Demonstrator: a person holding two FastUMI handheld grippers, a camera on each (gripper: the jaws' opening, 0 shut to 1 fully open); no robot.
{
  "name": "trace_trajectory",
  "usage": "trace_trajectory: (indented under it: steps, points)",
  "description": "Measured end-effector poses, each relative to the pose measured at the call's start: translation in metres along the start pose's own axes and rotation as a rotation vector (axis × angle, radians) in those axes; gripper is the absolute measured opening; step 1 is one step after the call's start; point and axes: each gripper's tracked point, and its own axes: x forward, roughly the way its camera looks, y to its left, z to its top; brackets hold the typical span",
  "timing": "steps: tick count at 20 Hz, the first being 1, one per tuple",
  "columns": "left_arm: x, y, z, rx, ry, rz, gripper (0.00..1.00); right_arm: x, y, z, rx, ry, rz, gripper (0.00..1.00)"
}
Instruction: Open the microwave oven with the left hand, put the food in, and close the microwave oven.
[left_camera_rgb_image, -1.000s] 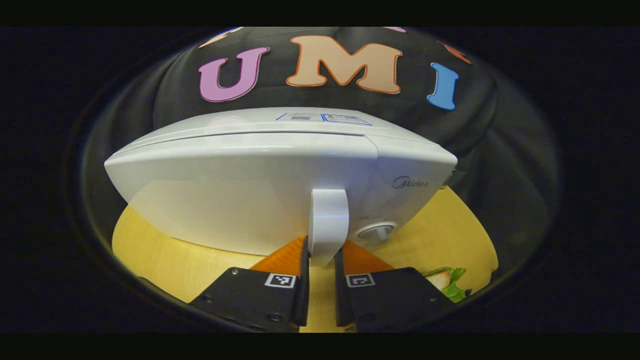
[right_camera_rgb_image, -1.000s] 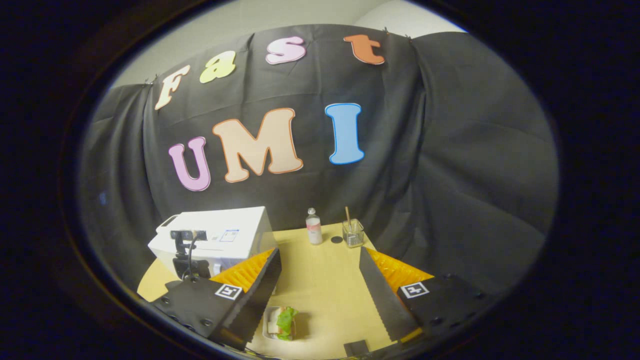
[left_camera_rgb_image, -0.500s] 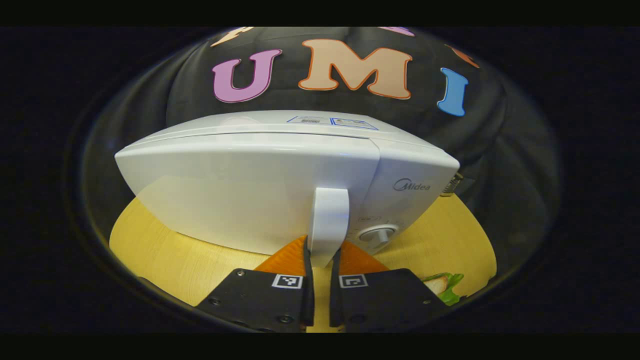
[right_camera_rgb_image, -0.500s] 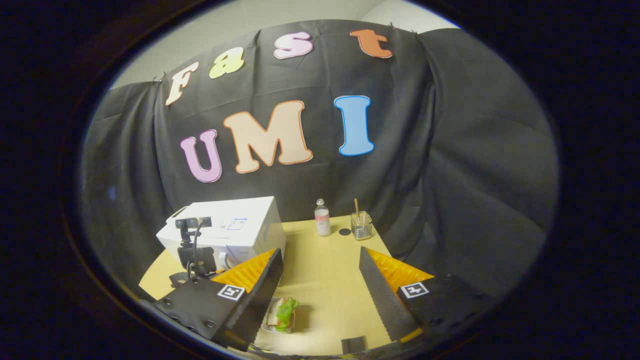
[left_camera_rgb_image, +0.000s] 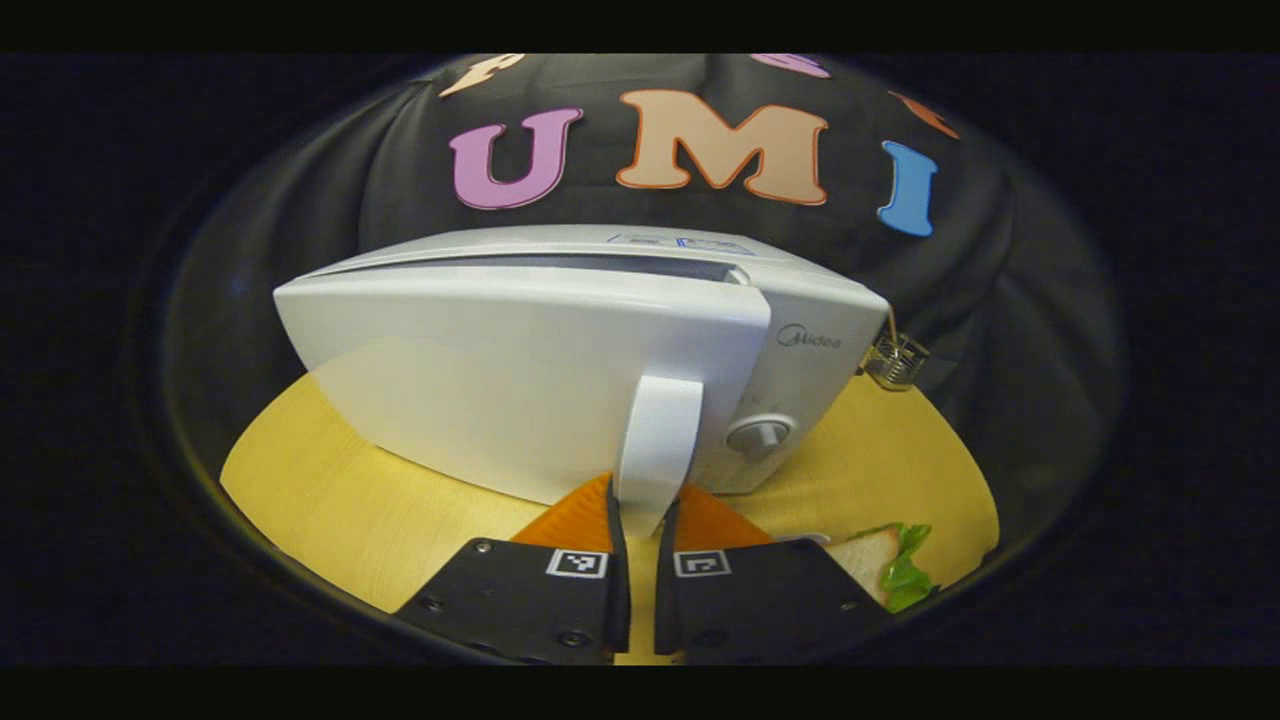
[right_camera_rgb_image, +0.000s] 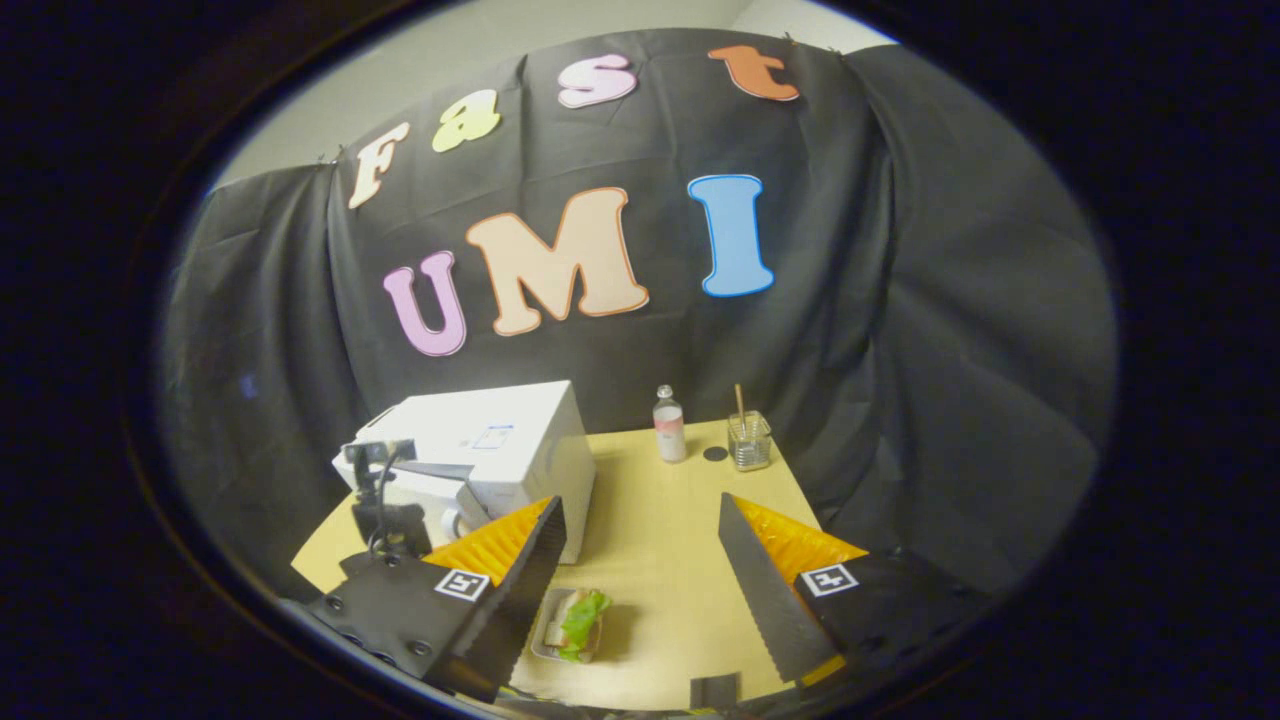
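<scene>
Door (left_camera_rgb_image: 520, 380) unlatched, swinging out on my left claw's pull

My left claw (left_camera_rgb_image: 640, 520) stays clamped on the handle (left_camera_rgb_image: 655, 450); a dark gap now runs along the microwave's (left_camera_rgb_image: 810, 350) top edge where a second ago the door sat flush. My right claw (right_camera_rgb_image: 640, 580) hangs wide apart over the table (right_camera_rgb_image: 660, 530); the sandwich (right_camera_rgb_image: 575, 622) waits at its 6 o'clock, nearer centre than before.

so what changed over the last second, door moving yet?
Yes. The left gripper, shut on the door handle, has pulled the microwave door ajar; a dark gap now runs along its top edge. The right gripper stayed open above the sandwich, which hasn't moved on the table.
</scene>
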Motion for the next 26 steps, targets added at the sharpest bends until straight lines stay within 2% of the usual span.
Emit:
trace_trajectory:
  steps: [4,5,6,8,9,10,11,12,13,15,19,20,22,26]
  points:
    - [-0.038,0.02,-0.025,0.015,-0.006,0.008,0.16,0.012,0.018,-0.01,-0.011,0.021,0.062,0.92]
    - [-0.048,0.026,-0.029,0.02,-0.012,0.018,0.13,0.011,0.023,-0.011,-0.013,0.021,0.071,0.96]
    - [-0.056,0.031,-0.034,0.02,-0.014,0.03,0.17,0.009,0.031,-0.01,-0.014,0.016,0.085,0.96]
    - [-0.066,0.039,-0.04,0.006,-0.028,0.041,0.19,0.002,0.045,-0.01,-0.018,0.003,0.114,0.96]
    - [-0.071,0.044,-0.043,0.004,-0.027,0.049,0.22,-0.001,0.051,-0.013,-0.023,0.006,0.123,0.92]
    - [-0.077,0.049,-0.047,0.008,-0.025,0.054,0.22,-0.004,0.055,-0.016,-0.031,0.008,0.124,0.92]
    - [-0.08,0.052,-0.05,0.011,-0.028,0.055,0.23,-0.006,0.059,-0.018,-0.038,0.009,0.118,0.96]
    - [-0.086,0.057,-0.052,0.012,-0.029,0.054,0.22,-0.01,0.062,-0.02,-0.043,0.01,0.111,0.92]
    - [-0.09,0.063,-0.055,0.008,-0.03,0.055,0.19,-0.014,0.066,-0.022,-0.046,0.01,0.104,0.92]
    - [-0.1,0.077,-0.06,0.005,-0.031,0.059,0.25,-0.024,0.074,-0.025,-0.047,0.002,0.083,0.92]
    - [-0.119,0.109,-0.066,0.014,-0.036,0.038,0.57,-0.044,0.095,-0.035,-0.036,0.002,0.038,0.92]
    - [-0.124,0.118,-0.069,0.014,-0.027,0.035,0.7,-0.05,0.102,-0.037,-0.031,0.003,0.03,0.92]
    - [-0.132,0.133,-0.077,0.002,0.006,0.017,0.87,-0.06,0.114,-0.045,-0.023,0.011,0.015,0.92]
    - [-0.153,0.168,-0.087,-0.011,0.012,0.016,0.89,-0.084,0.135,-0.056,-0.022,0.01,-0.024,0.92]
